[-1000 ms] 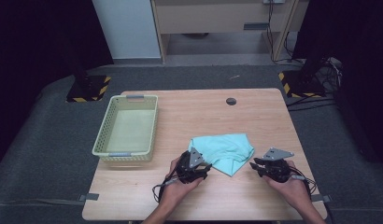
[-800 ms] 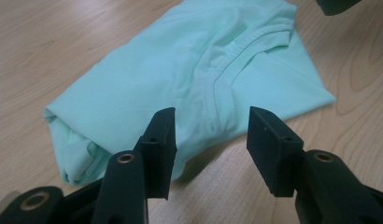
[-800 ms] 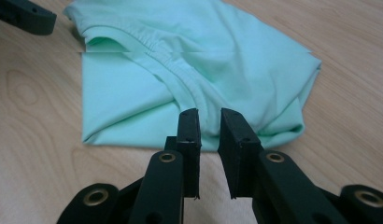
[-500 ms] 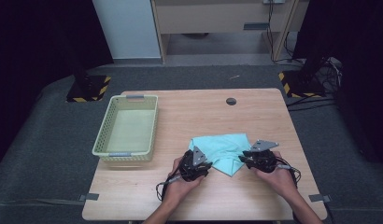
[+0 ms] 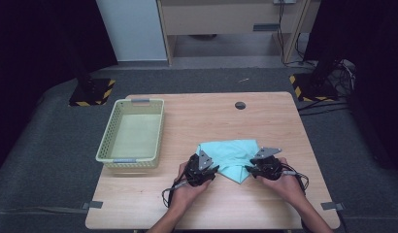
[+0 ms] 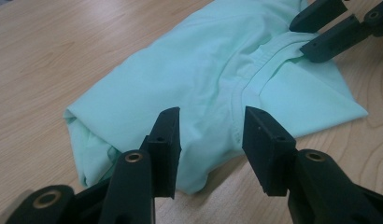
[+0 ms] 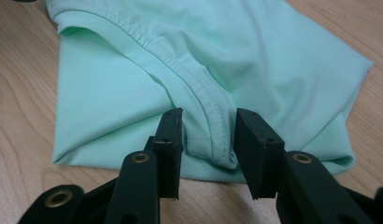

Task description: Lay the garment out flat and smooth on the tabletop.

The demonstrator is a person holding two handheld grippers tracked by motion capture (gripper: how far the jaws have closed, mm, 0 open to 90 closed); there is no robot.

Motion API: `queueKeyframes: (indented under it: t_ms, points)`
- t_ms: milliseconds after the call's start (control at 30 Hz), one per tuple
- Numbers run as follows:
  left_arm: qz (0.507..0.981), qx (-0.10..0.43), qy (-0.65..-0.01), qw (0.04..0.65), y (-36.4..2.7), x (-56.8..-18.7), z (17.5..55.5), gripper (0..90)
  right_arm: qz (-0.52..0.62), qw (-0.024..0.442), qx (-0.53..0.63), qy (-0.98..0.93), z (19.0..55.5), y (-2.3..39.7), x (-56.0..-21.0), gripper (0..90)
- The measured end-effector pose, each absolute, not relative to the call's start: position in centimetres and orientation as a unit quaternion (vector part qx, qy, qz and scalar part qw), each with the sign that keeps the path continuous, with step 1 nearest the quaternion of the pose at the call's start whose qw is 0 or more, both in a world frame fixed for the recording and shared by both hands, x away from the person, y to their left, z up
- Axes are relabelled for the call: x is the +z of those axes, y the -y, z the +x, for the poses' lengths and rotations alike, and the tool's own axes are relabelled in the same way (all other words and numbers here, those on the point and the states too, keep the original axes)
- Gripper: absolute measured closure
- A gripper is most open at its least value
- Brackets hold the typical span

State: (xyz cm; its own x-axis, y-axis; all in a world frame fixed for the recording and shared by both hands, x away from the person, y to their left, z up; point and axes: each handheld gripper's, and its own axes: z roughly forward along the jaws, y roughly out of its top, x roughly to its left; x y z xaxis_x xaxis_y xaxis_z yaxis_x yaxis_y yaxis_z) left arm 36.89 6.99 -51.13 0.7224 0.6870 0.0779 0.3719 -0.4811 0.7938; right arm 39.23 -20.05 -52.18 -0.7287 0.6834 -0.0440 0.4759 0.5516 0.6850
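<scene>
A mint-green garment (image 5: 231,154) lies folded on the wooden table (image 5: 197,116), near its front edge. My left gripper (image 5: 212,171) rests at the garment's left front edge. In the left gripper view its jaws (image 6: 210,140) have just been closing; they straddle the folded edge (image 6: 194,84) without pressing it. My right gripper (image 5: 249,168) is at the garment's right front edge. In the right gripper view its jaws (image 7: 208,140) have just been opening; the stitched collar seam (image 7: 213,116) lies loose between them. The right gripper's fingertips (image 6: 327,39) also appear in the left gripper view.
A pale yellow-green basket (image 5: 126,162) stands to the left of the garment, with nothing in it. A small black round plug (image 5: 240,105) sits in the tabletop at the far side. Dark floor surrounds the table.
My right gripper has slid left from the bare table onto the garment's right edge. The left gripper has stayed at the left edge.
</scene>
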Motion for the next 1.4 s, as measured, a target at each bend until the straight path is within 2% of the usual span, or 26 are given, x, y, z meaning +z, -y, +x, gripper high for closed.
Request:
queueKeyframes:
  t_ms: [300,433,467,533,633,900,1100,1167,1400]
  points:
    - [0.842,0.194,-0.308,0.398,-7.0,-51.2,36.7,55.4,0.332,0.142,0.324,-0.875,38.0,19.2,-51.8,72.4]
    - [0.849,0.197,-0.303,0.385,-6.9,-51.5,36.7,50.9,0.341,0.138,0.329,-0.87,38.1,19.3,-51.8,74.9]
    - [0.851,0.197,-0.301,0.382,-6.8,-51.8,36.8,46.3,0.348,0.133,0.333,-0.866,38.3,19.5,-51.9,75.9]
    - [0.852,0.195,-0.301,0.382,-6.7,-52.0,36.9,43.3,0.35,0.132,0.336,-0.865,38.3,19.6,-51.9,77.1]
    - [0.854,0.195,-0.298,0.38,-6.6,-52.1,37.0,42.9,0.352,0.133,0.337,-0.863,38.3,19.6,-51.9,78.8]
    - [0.864,0.184,-0.294,0.366,-6.4,-52.4,37.3,50.5,0.358,0.131,0.359,-0.852,38.4,19.5,-50.8,81.4]
    - [0.864,0.18,-0.292,0.368,-6.7,-52.1,37.5,73.7,0.357,0.124,0.355,-0.855,38.1,19.6,-50.9,81.2]
    - [0.862,0.179,-0.294,0.371,-6.9,-51.9,37.5,78.9,0.357,0.122,0.356,-0.855,38.0,19.6,-50.8,81.2]
    - [0.864,0.178,-0.293,0.37,-6.9,-51.8,37.4,81.1,0.35,0.115,0.354,-0.86,37.5,19.6,-50.6,81.2]
